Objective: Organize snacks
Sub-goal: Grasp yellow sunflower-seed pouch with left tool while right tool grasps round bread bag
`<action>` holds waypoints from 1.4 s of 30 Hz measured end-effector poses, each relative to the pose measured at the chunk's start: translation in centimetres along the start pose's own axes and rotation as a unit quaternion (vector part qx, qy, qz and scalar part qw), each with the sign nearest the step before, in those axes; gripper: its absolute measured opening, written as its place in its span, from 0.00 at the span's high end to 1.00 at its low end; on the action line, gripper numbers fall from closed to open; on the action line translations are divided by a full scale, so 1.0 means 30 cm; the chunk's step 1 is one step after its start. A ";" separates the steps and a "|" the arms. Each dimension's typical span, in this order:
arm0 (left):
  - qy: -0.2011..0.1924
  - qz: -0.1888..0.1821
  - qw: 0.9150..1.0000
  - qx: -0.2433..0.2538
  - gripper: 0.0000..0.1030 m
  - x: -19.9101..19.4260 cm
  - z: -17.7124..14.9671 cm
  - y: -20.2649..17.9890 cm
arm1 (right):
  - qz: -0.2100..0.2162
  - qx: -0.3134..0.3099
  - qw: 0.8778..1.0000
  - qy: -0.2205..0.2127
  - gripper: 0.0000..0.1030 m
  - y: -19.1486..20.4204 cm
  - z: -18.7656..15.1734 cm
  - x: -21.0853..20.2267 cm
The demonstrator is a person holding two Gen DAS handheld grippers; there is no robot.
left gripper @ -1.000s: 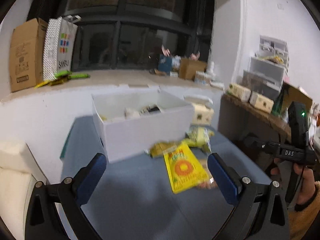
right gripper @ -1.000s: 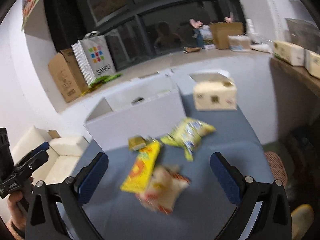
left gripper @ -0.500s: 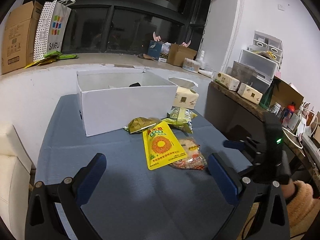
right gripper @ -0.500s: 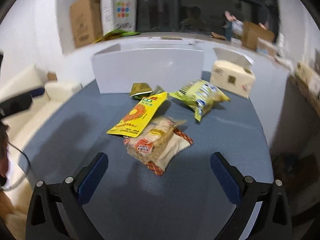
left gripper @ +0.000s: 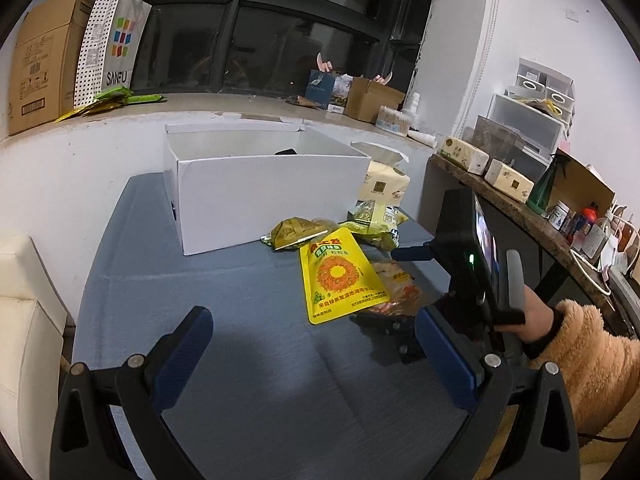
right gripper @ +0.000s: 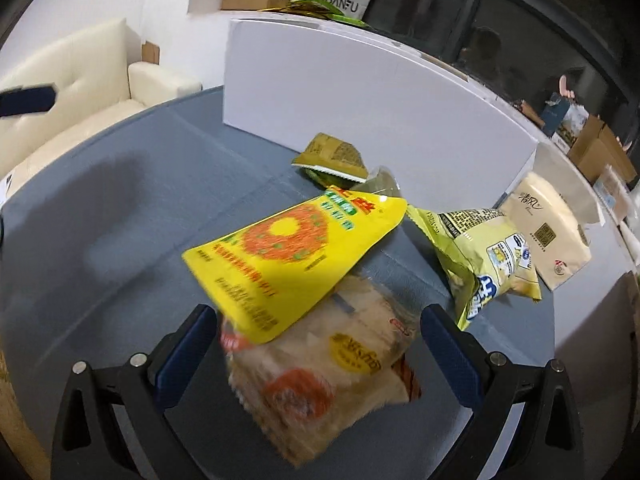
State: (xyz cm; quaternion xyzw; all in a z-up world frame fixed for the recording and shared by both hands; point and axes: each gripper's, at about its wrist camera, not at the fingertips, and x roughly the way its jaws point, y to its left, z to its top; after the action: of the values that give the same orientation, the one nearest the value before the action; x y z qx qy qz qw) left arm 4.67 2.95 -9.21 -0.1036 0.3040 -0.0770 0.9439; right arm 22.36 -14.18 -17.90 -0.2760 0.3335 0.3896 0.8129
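Snack bags lie on the blue table [left gripper: 240, 340] in front of a white open box [left gripper: 260, 192]. A yellow pouch [left gripper: 340, 276] [right gripper: 288, 252] overlaps a clear orange-print bag [left gripper: 396, 292] [right gripper: 332, 372]. An olive packet [left gripper: 296, 232] [right gripper: 332, 156] and a pale yellow-green bag [left gripper: 376, 220] [right gripper: 484, 256] lie nearer the box. My right gripper [right gripper: 316, 344] is open, its jaws either side of the orange-print bag; it also shows in the left wrist view [left gripper: 404, 332]. My left gripper [left gripper: 316, 344] is open and empty above bare table.
A beige tissue pack [left gripper: 384, 184] [right gripper: 548, 228] sits right of the box. A cream sofa [right gripper: 80, 76] stands left of the table. A windowsill holds a cardboard box [left gripper: 40, 60] and a paper bag [left gripper: 116, 44]. A cluttered shelf [left gripper: 520, 184] runs along the right.
My right gripper has dropped and moved in on the snack pile, so the orange-print bag now sits between its open jaws. My left gripper has shifted only slightly.
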 end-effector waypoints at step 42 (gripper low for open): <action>0.201 0.016 0.978 0.045 0.44 0.676 0.141 -0.093 | 0.018 0.223 0.954 -0.197 0.19 -0.132 -0.357 -0.571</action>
State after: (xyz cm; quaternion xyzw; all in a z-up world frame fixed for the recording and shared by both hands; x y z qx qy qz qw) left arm 23.23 -3.35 -16.48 -0.0385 0.4851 -0.0953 0.8684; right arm 13.99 -31.62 -10.87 0.0009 0.2496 0.3663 0.8964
